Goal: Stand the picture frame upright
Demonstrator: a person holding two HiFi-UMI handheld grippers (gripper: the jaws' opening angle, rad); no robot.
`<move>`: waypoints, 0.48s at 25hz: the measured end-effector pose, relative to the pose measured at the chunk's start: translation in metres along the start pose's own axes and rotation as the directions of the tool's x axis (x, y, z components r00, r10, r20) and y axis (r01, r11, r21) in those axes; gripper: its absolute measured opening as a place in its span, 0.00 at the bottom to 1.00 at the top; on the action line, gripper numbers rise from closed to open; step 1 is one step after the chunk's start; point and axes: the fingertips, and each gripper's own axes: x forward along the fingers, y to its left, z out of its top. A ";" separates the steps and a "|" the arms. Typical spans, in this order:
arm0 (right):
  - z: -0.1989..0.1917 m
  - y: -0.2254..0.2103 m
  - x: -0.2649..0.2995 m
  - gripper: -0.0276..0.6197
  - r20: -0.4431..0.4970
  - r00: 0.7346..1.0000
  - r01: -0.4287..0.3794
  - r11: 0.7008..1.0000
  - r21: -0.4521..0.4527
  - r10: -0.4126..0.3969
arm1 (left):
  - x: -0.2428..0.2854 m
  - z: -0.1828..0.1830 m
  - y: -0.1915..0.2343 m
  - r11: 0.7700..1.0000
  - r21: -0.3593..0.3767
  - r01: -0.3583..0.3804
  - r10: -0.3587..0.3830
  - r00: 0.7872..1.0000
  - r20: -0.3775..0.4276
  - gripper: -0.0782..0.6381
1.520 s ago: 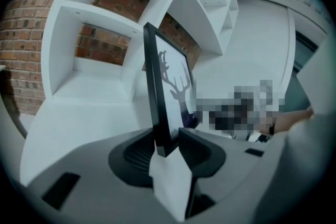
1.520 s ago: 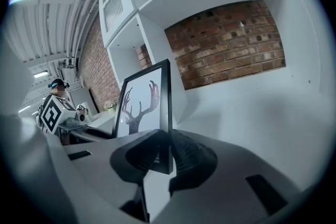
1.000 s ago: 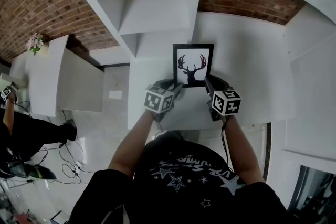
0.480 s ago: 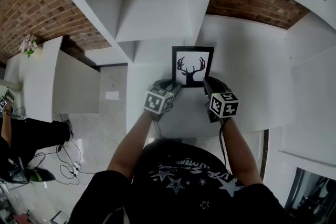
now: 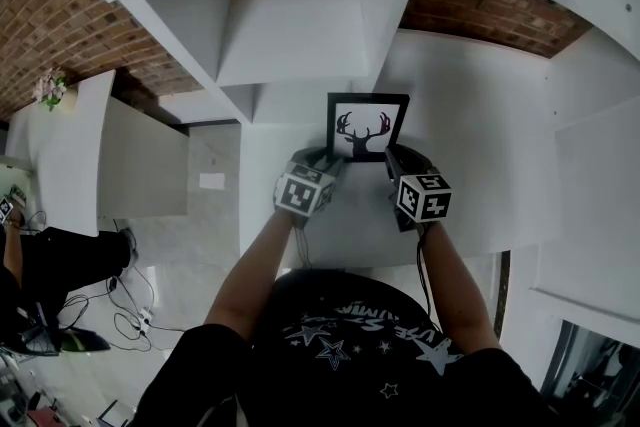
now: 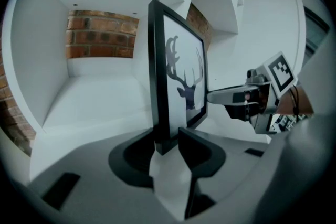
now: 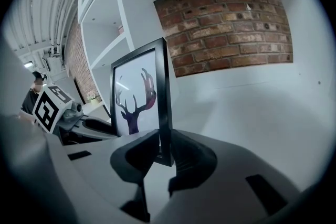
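Head view: seen picture frame (image 5: 368,127) more foreshortened than a second ago, so tipped nearer upright, low over white surface (image 5: 470,145) before the shelf (image 5: 290,30); likely close to setting down. Left gripper (image 5: 333,167) fingers spread wide yet clamped on lower-left corner; right gripper (image 5: 392,161) fingers narrower, pinching lower-right edge.

Black picture frame (image 5: 367,127), deer silhouette on white, upright on the white shelf (image 5: 470,155), perhaps tilted slightly.
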 end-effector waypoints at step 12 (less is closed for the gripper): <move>0.011 -0.004 0.022 0.16 -0.001 1.000 0.019 0.999 -0.026 -0.019 | 0.010 0.019 0.022 0.988 0.108 -0.106 0.101 0.994 0.052 0.31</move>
